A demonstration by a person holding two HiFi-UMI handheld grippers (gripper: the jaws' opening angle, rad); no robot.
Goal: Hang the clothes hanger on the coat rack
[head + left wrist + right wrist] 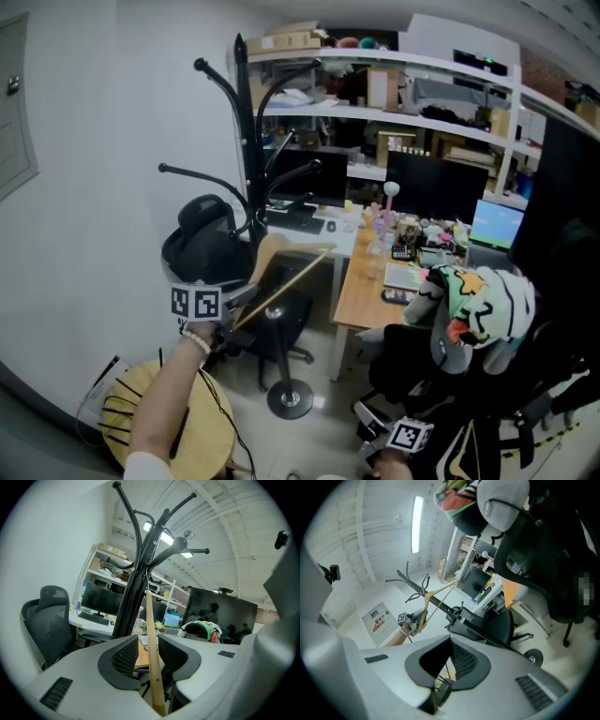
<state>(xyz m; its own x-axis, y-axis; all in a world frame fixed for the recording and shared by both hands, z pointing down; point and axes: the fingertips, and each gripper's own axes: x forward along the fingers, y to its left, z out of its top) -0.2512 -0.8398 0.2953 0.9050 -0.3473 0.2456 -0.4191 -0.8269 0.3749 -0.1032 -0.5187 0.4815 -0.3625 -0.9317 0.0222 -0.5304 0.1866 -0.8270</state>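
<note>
Left gripper (149,644): jaws stand apart around the bottom bar of the pale wooden clothes hanger (281,286). A gap shows at one pad, so nothing clamps the bar. The hanger's top lies against the black metal coat rack (245,122), by a low arm close to the pole; I cannot tell whether the hook is seated. Risk: with the hook unseated, the loose bar slips out and the hanger drops onto the black office chair (202,234). A crooked pull-back could snag the bar and drag it off. Right gripper (450,660): held low, jaws apart, empty.
</note>
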